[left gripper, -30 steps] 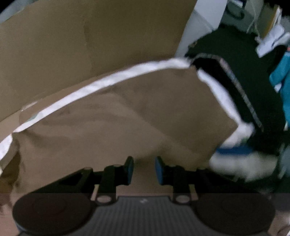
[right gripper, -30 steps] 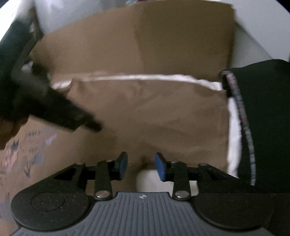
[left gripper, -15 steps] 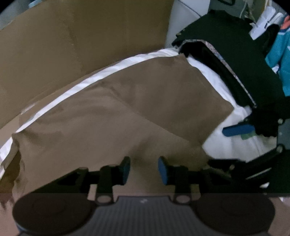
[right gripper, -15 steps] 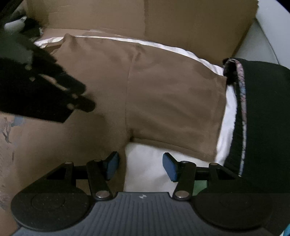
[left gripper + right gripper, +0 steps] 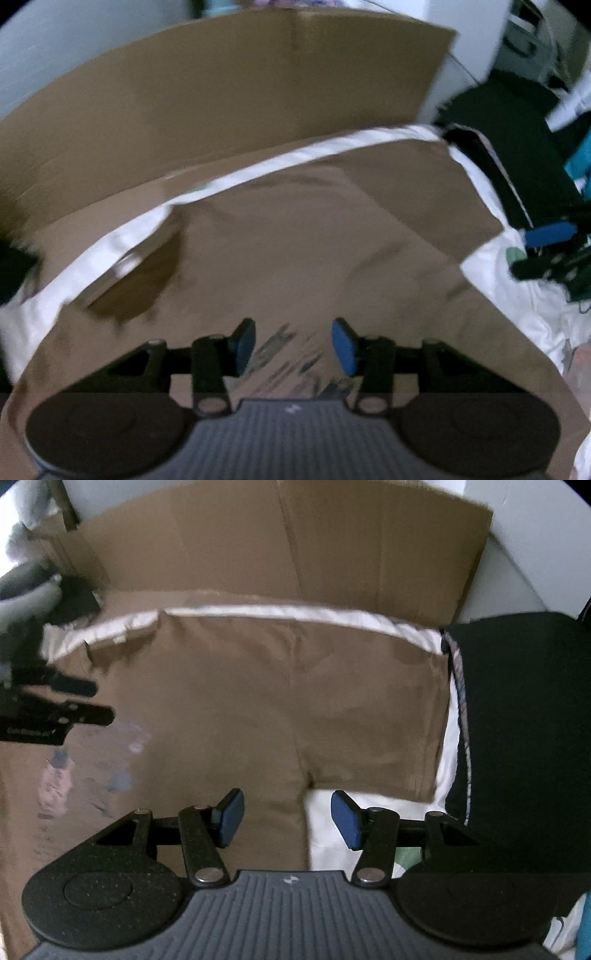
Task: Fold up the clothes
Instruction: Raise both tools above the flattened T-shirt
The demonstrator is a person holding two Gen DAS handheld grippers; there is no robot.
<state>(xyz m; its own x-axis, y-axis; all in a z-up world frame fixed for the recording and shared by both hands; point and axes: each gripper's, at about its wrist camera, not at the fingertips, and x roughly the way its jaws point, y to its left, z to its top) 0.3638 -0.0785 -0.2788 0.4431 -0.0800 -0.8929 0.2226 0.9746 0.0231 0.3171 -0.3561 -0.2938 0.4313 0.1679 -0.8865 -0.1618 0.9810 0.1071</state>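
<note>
At the far left of the right wrist view, the left gripper [image 5: 92, 701] is seen over the brown shirt [image 5: 258, 701]; from that side its fingers cannot be judged, but in its own view the left gripper [image 5: 293, 347] has its jaws apart, with nothing between them, above the printed part of the cloth. The shirt is spread flat on a white sheet [image 5: 258, 613], with a cardboard [image 5: 295, 546] wall standing behind it. A faded print [image 5: 92, 760] is seen on the left part of the shirt.

Toward the middle, a sleeve [image 5: 369, 709] lies out to the right, and its lower hem meets the body at the armpit. The right gripper [image 5: 288, 818] hangs just over this corner, jaws open and holding nothing.

At the far right, a black garment [image 5: 524, 720] lies beside the sleeve end, with a strip of sheet between them.

The shirt is judged to be light, thin and soft; it will sag and wrinkle when lifted, and it may slide on the smooth sheet. It is best taken at a hem or at the sleeve end, where the cloth is doubled. The sheet below could be pinched together with it by mistake.
</note>
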